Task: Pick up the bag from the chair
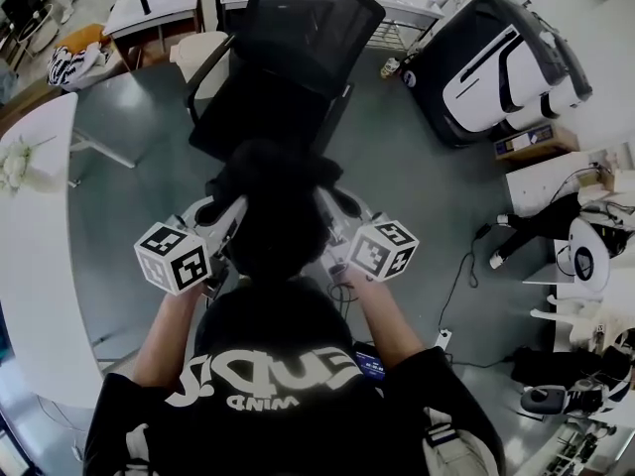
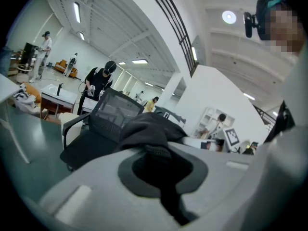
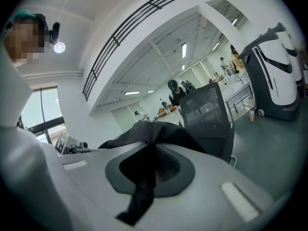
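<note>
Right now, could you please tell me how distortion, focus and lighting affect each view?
Head view: strong fisheye, and the black bag merges with the black chair. Left gripper view: the near jaws are soft, the bag sharper. Right gripper view: dark corners, and a lamp flares.

1. Reaching forward with left forearm (image 1: 164,337) and right forearm (image 1: 385,327), both bare, elbows bent, short black sleeves above.
2. Holding the left gripper (image 1: 210,212) out front on the left, with the left cube (image 1: 172,256) nearest the body.
3. Pinching there with jaws pressed together on a black strap of the bag (image 2: 149,126).
4. Holding the right gripper (image 1: 345,206) level with it on the right, with the right cube (image 1: 382,248) at the rear.
5. Clamping here too, jaws closed on another black strap of the bag.
6. Gripping with the two near each other but not touching.
</note>
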A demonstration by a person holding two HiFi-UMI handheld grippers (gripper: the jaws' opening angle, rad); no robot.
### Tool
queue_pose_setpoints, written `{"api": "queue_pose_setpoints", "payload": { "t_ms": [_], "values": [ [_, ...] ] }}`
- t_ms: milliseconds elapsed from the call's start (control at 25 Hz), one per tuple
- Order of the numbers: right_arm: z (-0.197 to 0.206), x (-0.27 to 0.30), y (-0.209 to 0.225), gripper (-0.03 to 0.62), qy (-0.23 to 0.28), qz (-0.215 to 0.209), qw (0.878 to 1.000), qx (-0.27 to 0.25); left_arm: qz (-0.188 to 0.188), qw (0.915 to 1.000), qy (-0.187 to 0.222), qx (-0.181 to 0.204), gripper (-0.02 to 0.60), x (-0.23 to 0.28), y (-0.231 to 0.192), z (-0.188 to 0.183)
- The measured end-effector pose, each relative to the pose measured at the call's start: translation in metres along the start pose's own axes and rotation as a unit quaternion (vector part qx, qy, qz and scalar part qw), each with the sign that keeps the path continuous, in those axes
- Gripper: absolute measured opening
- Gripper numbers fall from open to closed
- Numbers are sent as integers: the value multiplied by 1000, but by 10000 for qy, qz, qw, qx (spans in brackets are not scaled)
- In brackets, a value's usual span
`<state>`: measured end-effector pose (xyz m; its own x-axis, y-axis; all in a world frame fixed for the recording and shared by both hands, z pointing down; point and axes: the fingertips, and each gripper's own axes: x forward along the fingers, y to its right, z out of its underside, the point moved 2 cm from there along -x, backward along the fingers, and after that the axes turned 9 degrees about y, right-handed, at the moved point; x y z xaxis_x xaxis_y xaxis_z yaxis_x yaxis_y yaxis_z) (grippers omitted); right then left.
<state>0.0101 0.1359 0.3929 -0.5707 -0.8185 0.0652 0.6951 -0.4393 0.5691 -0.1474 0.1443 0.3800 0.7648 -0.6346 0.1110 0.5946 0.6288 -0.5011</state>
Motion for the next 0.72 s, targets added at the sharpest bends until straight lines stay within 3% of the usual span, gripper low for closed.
{"api": "queue_pose_setpoints", "payload": {
  "t_ms": [280, 720],
  "values": [
    [17, -45, -12, 8, -114, 0, 9998, -170, -168, 9998, 12, -91, 14, -22, 31, 38],
    [39, -80, 15, 8, -130, 84, 9999, -10, -346, 9991, -153, -216, 14, -7, 44, 81]
  ]
}}
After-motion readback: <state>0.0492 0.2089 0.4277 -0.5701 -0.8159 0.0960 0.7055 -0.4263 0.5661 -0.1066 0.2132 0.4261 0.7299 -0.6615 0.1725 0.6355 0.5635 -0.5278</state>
